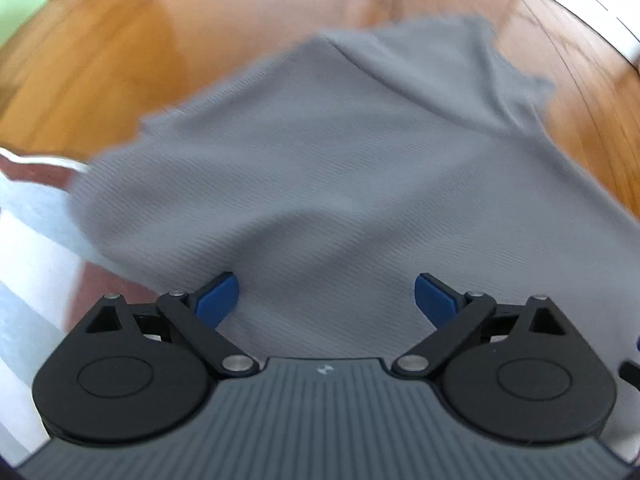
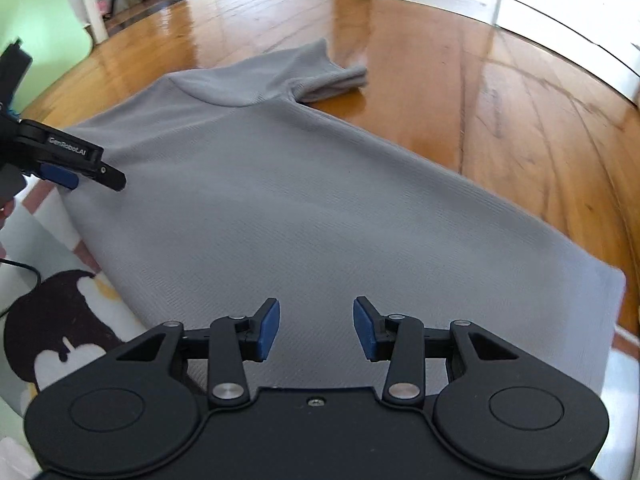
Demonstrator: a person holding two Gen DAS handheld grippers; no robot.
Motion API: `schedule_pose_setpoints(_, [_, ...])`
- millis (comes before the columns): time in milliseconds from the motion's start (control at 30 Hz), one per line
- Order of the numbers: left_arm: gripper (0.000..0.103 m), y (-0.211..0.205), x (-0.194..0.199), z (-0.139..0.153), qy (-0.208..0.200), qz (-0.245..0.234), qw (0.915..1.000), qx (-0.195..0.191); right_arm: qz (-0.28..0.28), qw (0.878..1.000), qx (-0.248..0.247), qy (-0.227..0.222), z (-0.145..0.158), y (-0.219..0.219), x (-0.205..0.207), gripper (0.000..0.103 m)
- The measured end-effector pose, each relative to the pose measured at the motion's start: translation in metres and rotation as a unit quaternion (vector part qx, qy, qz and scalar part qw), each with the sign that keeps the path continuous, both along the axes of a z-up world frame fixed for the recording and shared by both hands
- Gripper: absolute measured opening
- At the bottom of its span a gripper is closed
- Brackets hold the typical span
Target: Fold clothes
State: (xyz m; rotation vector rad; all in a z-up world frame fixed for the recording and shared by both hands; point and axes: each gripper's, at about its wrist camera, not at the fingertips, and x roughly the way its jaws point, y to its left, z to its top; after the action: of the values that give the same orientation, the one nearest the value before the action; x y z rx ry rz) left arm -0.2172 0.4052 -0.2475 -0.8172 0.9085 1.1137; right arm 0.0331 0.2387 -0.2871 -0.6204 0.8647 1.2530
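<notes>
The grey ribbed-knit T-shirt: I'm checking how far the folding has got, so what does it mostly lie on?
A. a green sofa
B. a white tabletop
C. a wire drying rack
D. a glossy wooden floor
D: the grey ribbed-knit T-shirt is spread over the glossy wooden floor, with its near edge lapping onto a patterned mat, and both open tongs are clear of it.

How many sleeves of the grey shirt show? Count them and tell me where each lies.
1. In the right wrist view, one short sleeve sticks out on the wooden floor at the far right of the shirt. The other may be hidden.
</notes>
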Motion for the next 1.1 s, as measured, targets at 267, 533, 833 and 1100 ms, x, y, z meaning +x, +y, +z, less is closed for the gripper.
schedule_pose_setpoints(267, [0.095, 0.058, -0.013, 0.015, 0.004, 0.008, 0.9998, 0.017, -0.002, 0.995, 0.000, 0.096, 0.013, 0.071, 0.043, 0.053])
schedule_pose_setpoints(533, [0.090, 0.098, -0.015, 0.020, -0.127, -0.064, 0.9890, 0.042, -0.048, 0.969, 0.016, 0.243, 0.013, 0.178, 0.085, 0.066])
schedule_pose_setpoints(833, [0.069, 0.116, -0.032, 0.002, -0.185, -0.076, 0.9797, 0.017, -0.153, 0.952, 0.033, 0.262, -0.031, 0.252, 0.116, 0.066])
schedule_pose_setpoints(1100, [0.068, 0.124, -0.025, -0.010, -0.220, -0.081, 0.9721, -0.017, -0.101, 0.964, 0.109, 0.220, -0.039, 0.275, 0.093, 0.008])
